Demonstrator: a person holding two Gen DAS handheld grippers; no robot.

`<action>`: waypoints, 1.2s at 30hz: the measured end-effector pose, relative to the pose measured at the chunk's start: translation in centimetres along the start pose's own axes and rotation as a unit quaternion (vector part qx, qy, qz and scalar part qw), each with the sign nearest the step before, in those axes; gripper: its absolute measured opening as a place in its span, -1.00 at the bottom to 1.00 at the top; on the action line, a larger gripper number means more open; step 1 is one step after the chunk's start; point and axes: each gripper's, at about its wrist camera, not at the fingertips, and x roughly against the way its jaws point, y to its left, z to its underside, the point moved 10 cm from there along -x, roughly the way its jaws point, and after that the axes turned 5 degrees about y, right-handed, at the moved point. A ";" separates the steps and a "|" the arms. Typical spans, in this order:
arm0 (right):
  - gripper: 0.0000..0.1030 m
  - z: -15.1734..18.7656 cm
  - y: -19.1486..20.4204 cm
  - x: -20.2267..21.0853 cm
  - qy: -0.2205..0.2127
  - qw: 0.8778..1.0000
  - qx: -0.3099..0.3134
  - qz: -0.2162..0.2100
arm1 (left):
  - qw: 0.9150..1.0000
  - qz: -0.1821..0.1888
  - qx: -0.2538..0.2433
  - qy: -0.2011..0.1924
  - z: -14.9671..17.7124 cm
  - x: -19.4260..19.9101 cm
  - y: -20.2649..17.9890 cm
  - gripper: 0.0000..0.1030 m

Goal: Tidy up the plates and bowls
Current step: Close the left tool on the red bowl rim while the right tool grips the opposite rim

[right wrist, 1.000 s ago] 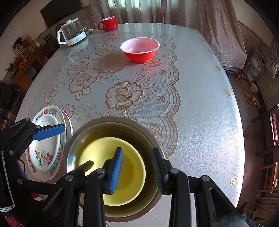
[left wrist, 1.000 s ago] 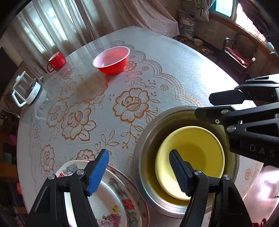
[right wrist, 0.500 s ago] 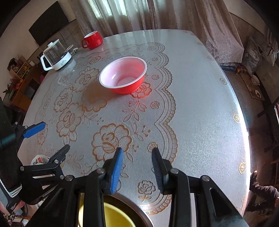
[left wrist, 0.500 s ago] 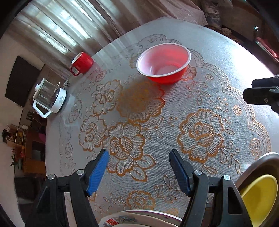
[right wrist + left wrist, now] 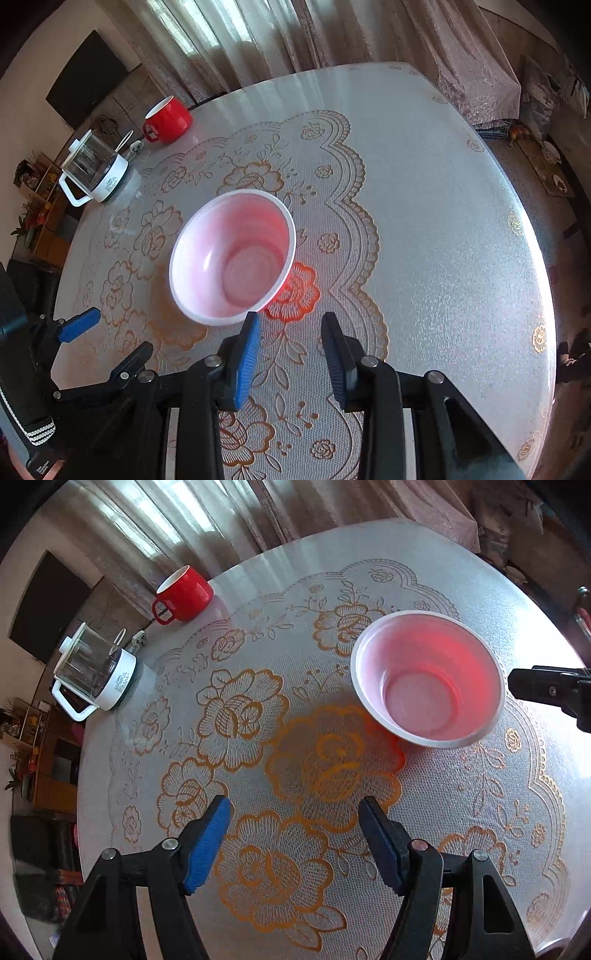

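Note:
A red bowl with a pale inside (image 5: 426, 679) stands upright on the table with the flowered cover (image 5: 258, 716). My left gripper (image 5: 295, 834) is open and empty, short of the bowl and to its left. My right gripper (image 5: 290, 350) is open and empty, its left fingertip close to the bowl's near rim (image 5: 232, 258). In the left wrist view the right gripper's tip (image 5: 546, 688) shows just right of the bowl. The plates and the steel and yellow bowls are out of view.
A red mug (image 5: 183, 594) and a glass kettle on a white base (image 5: 92, 675) stand at the table's far left edge. Curtains hang behind the table. The table's right edge (image 5: 532, 258) drops to the floor.
Both grippers have moved forward across the table from the stacked bowls and plates to the red bowl. The bowl now looks much larger and closer. Both stay open.

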 end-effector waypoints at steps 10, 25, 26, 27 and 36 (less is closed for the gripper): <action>-0.35 -2.9 0.2 -3.5 0.021 1.000 0.020 0.011 | 1.000 0.008 0.015 -0.004 -3.9 -1.0 0.2 0.41; -0.52 -2.7 0.9 -5.3 0.031 0.998 0.050 0.015 | 1.000 0.014 0.014 0.011 -5.3 -3.2 -0.3 0.40; -0.55 -2.6 0.9 -5.4 0.032 0.998 0.054 0.018 | 1.000 0.016 0.016 0.014 -5.3 -3.4 -0.4 0.40; -0.55 -2.6 0.9 -5.4 0.033 0.998 0.057 0.022 | 1.000 0.017 0.017 0.017 -5.3 -3.7 -0.5 0.40; -0.64 -2.5 1.0 -5.6 0.035 0.996 0.071 0.029 | 0.999 0.039 0.019 0.025 -5.0 -4.6 -1.5 0.20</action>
